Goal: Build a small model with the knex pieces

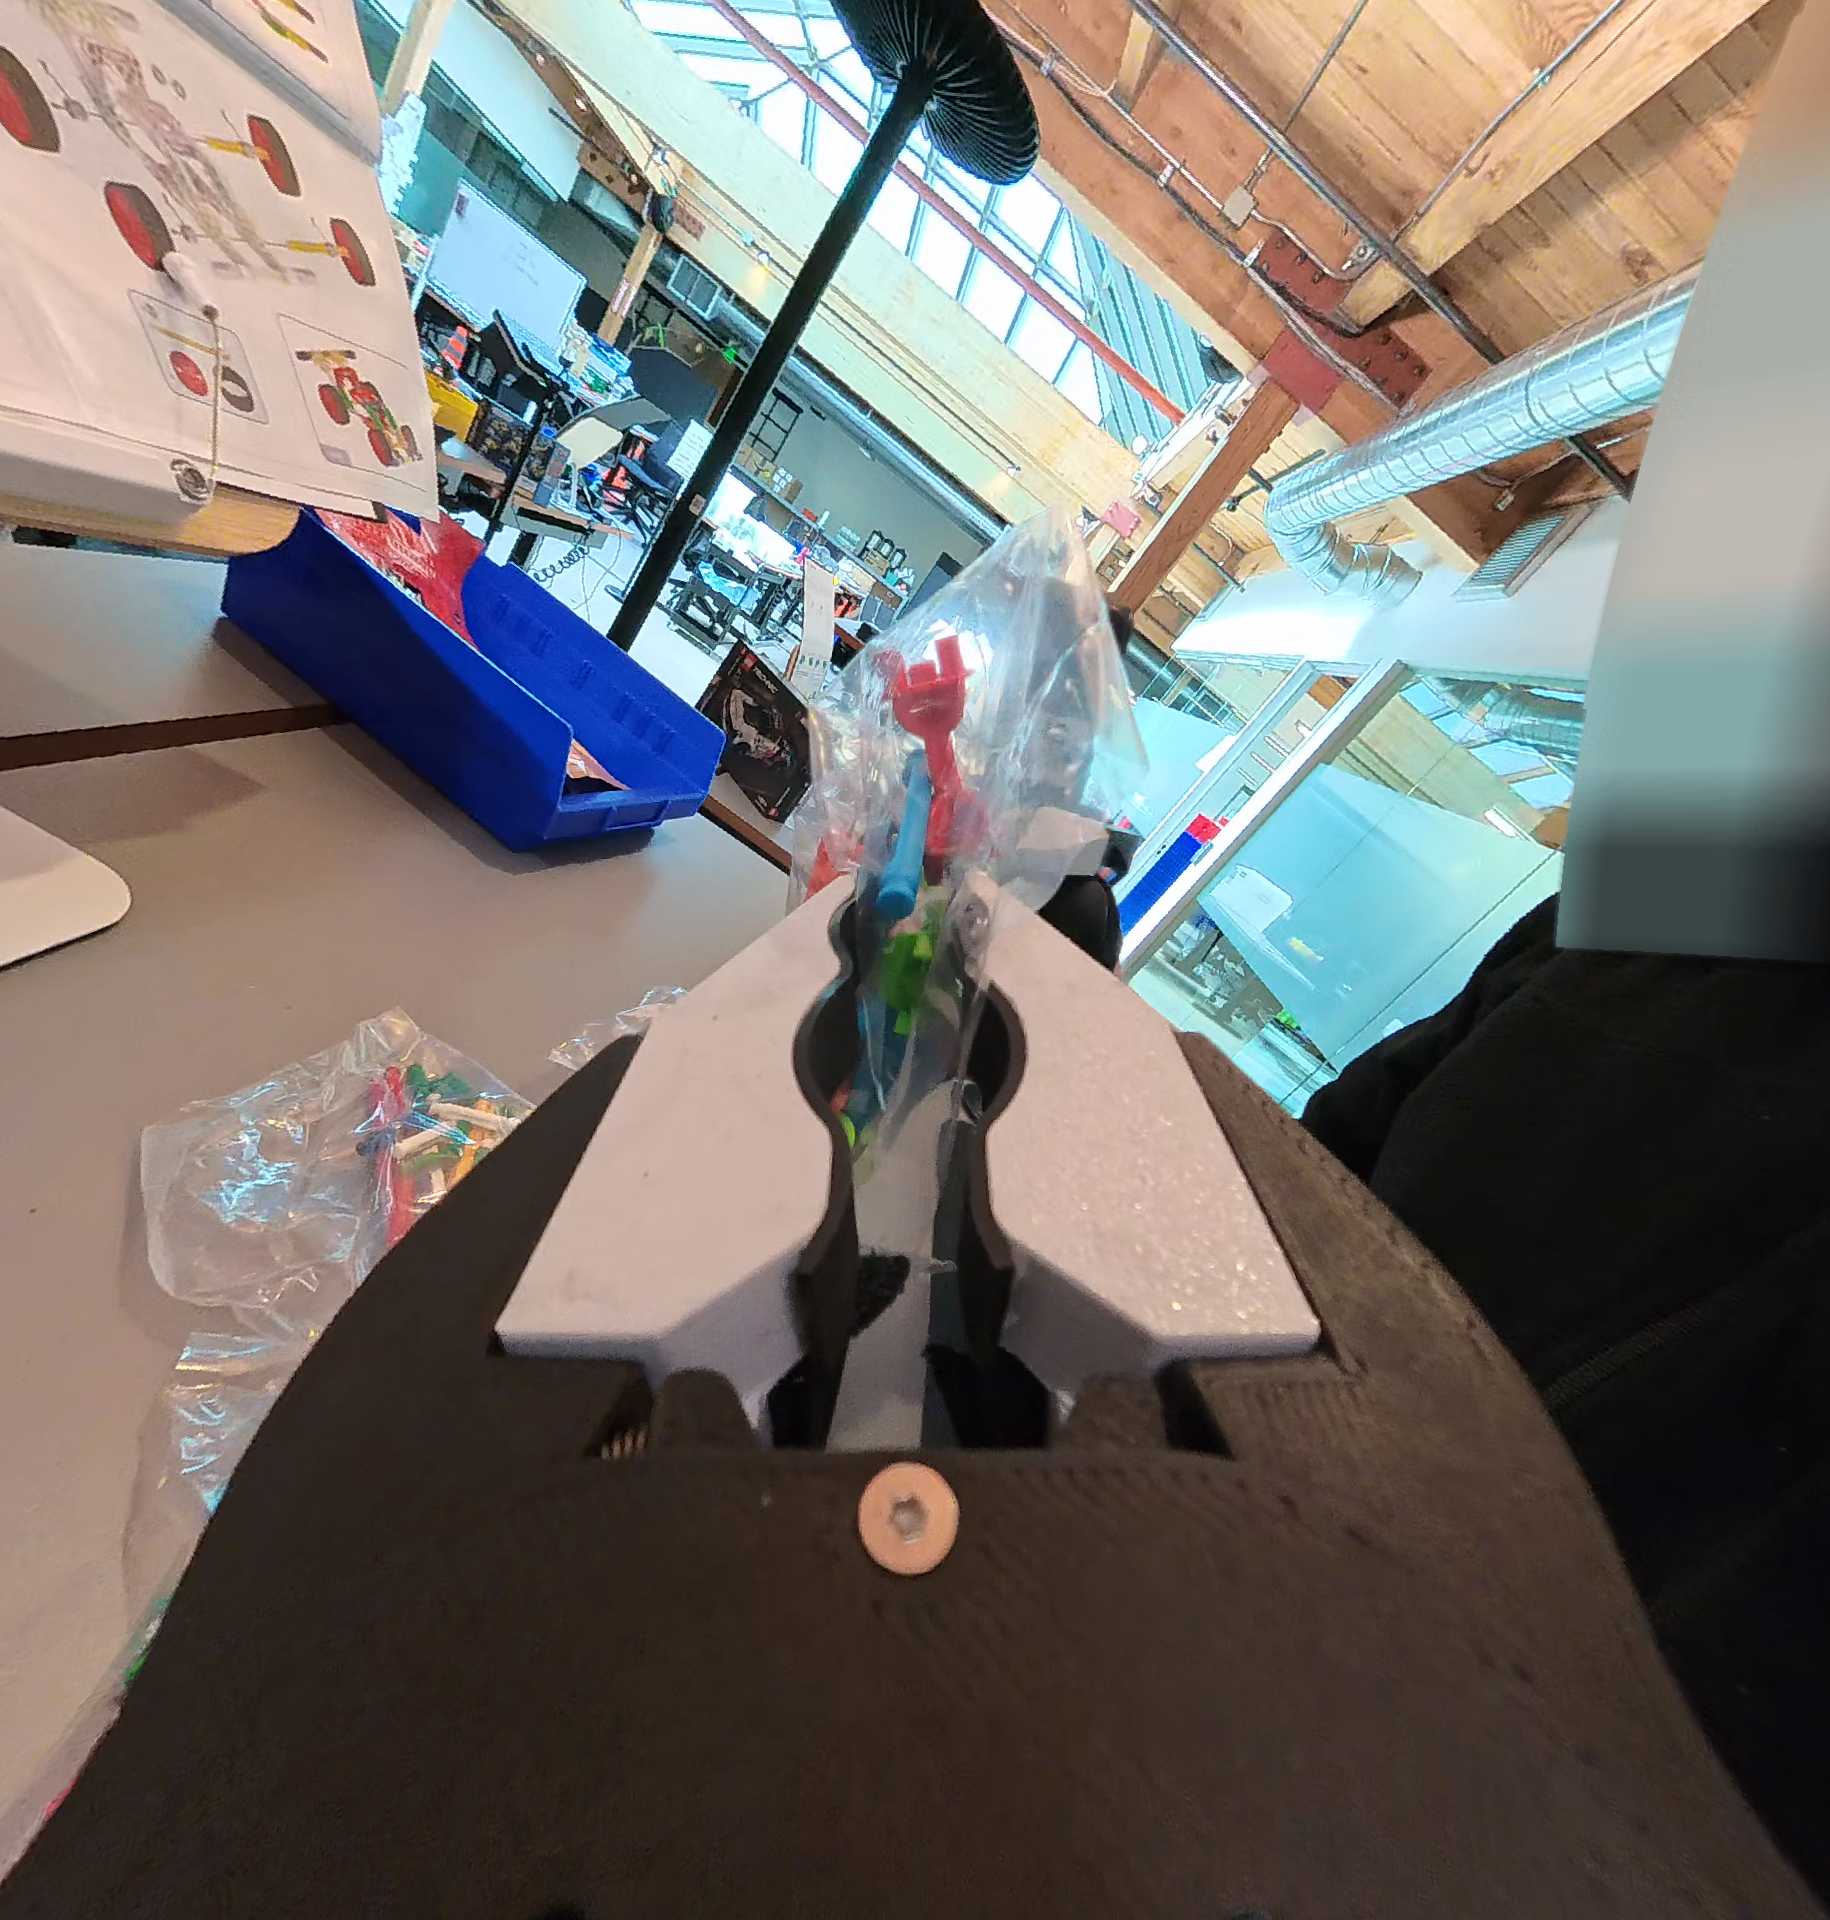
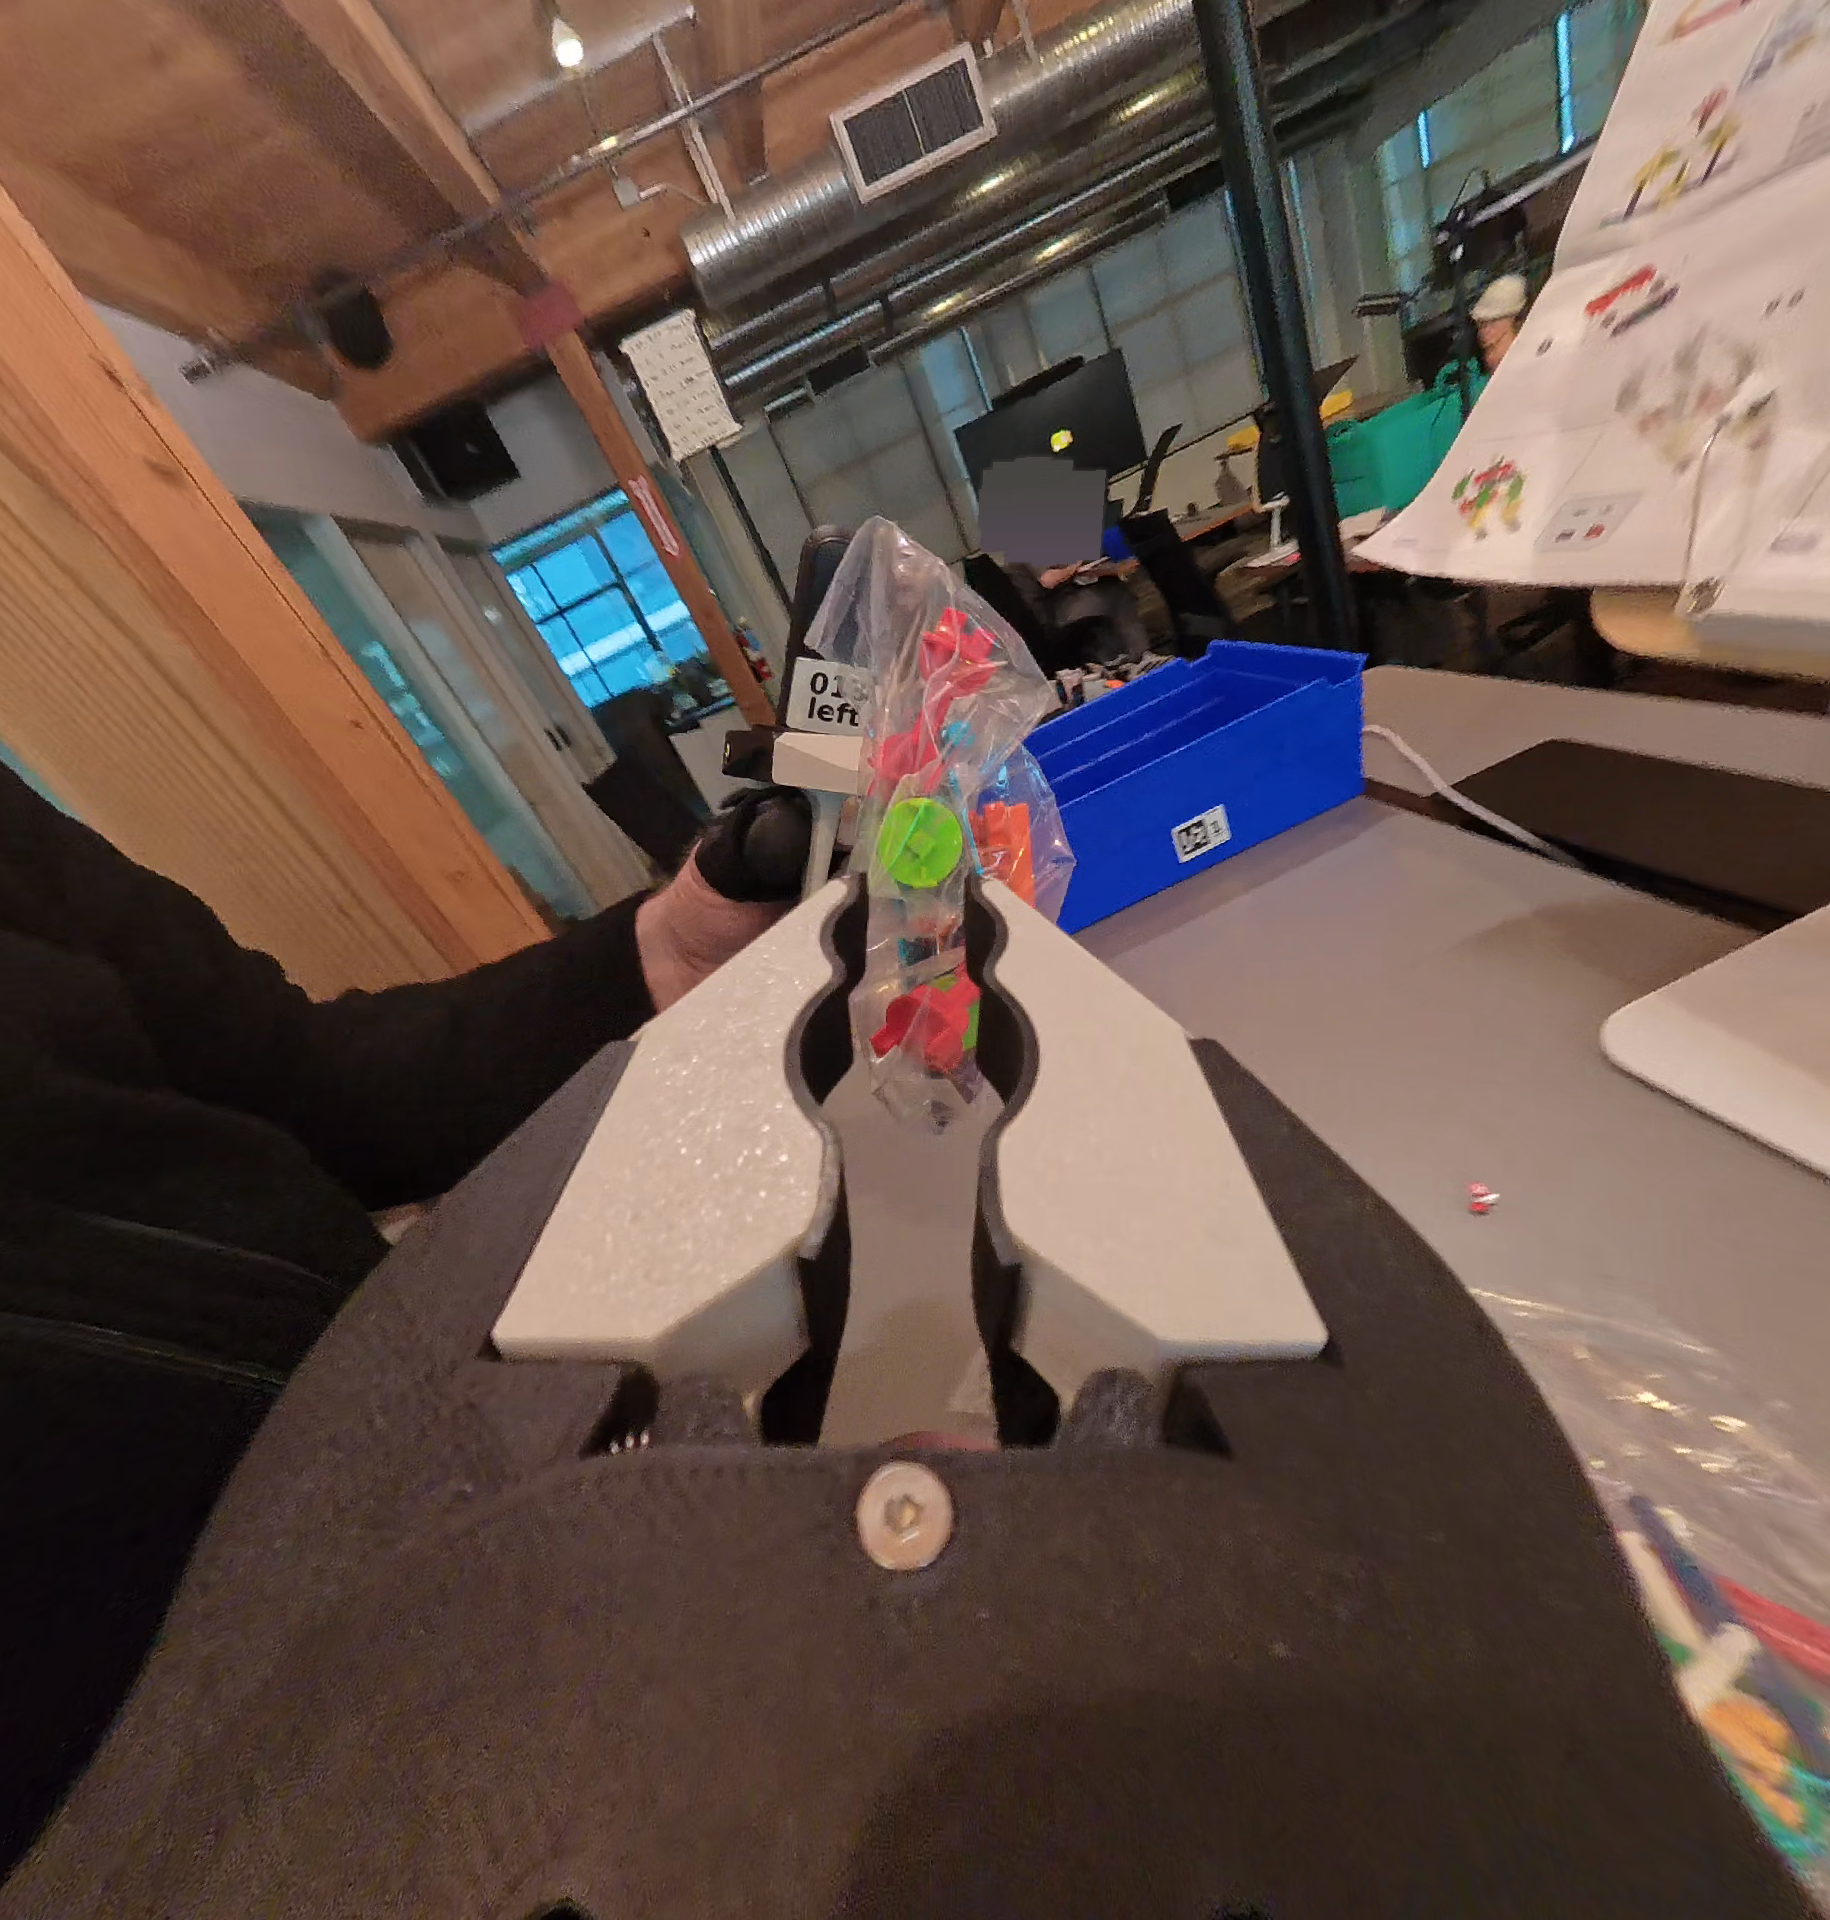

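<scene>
A clear plastic bag (image 1: 1004, 717) of small red, blue and green plastic pieces is held up above the grey table (image 1: 391, 935). My left gripper (image 1: 916, 899) is shut on its lower part. The bag also shows in the right wrist view (image 2: 921, 727), where my right gripper (image 2: 916, 894) is shut on its lower end. The left gripper (image 2: 817, 758) shows just behind the bag there, held by a hand in a black sleeve (image 2: 423, 1039). Both grippers pinch the same bag from opposite sides.
A blue bin (image 1: 495, 707) (image 2: 1202, 769) stands on the table beyond the bag. A second bag of pieces (image 1: 298, 1153) (image 2: 1742, 1621) lies on the table. An instruction sheet (image 1: 163, 260) (image 2: 1669, 364) hangs above a white stand base (image 1: 17, 894) (image 2: 1773, 1039). A small red piece (image 2: 1480, 1197) lies loose. My hands' fingertips stand some 6 cm from each other. Both grippers' tips are roughly 35 cm from the white stand base (image 1: 17, 894).
</scene>
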`<state>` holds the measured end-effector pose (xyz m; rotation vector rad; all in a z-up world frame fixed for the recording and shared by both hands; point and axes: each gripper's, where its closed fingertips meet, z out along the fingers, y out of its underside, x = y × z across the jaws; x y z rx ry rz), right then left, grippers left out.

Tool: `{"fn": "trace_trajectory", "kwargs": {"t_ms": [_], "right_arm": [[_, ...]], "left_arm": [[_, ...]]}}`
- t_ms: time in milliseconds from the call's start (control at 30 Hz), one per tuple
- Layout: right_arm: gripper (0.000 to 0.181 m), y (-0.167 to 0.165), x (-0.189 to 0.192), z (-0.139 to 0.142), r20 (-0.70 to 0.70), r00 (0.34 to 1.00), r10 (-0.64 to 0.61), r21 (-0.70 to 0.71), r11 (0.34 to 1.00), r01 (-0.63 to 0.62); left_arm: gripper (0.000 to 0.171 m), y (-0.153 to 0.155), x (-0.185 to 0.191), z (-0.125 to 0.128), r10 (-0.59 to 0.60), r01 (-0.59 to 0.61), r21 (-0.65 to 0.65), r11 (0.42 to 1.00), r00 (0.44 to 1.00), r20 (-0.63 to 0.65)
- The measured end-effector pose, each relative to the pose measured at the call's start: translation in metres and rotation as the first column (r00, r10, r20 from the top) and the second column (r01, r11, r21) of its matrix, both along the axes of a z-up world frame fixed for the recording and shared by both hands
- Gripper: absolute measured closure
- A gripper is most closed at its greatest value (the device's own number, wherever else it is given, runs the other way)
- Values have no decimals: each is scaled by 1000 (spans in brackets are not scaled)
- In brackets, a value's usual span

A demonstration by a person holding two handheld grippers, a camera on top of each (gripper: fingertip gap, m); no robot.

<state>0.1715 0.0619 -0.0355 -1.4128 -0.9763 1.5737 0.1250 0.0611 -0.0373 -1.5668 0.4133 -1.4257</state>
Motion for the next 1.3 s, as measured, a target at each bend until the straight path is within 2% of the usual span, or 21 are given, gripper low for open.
{"fn": "trace_trajectory", "kwargs": {"t_ms": [200, 300, 533, 667, 833, 967, 1067, 1133, 1200, 1233, 1300], "right_arm": [[176, -4, -3, 1, 57, 998, -30, 124, 992, 23], [181, -4, -3, 3, 44, 999, -32, 123, 992, 26], [181, 1, -3, 6, 11, 999, -39, 89, 995, 38], [171, 2, -2, 8, 4, 999, -36, 80, 996, 36], [181, 2, -4, 8, -4, 999, -40, 74, 996, 40], [181, 6, -3, 5, 3, 998, -60, 57, 997, 60], [181, 11, 3, 4, 22, 997, -69, 43, 997, 68], [181, 22, 16, 6, 24, 996, -90, 16, 996, 90], [181, 29, 23, 2, 72, 993, -99, 25, 995, 97], [181, 30, 22, 2, 79, 992, -101, 31, 995, 99], [181, 33, 19, -3, 117, 987, -112, 57, 993, 106]], "left_arm": [[163, 3, 1, 4, -15, 15, -4, 1000, 999, 49], [163, 3, 3, 4, -21, 21, -2, 1000, 999, 39], [165, 7, 0, 2, -7, 7, 0, 1000, 1000, 28], [164, 8, -1, 1, 3, -3, 3, 1000, 1000, 19], [165, 9, 0, -2, 2, -2, 3, 1000, 1000, 2], [165, 10, 0, -5, 13, -12, 16, 1000, 999, -37], [168, 11, -6, -12, 44, -40, 40, 998, 992, -122], [170, 10, -16, -20, 81, -57, 98, 994, 964, -254], [171, 5, -17, -28, 101, -31, 171, 985, 904, -415], [171, 6, -18, -33, 135, -29, 215, 976, 854, -502], [171, 10, -23, -34, 202, -26, 290, 957, 775, -599]]}}
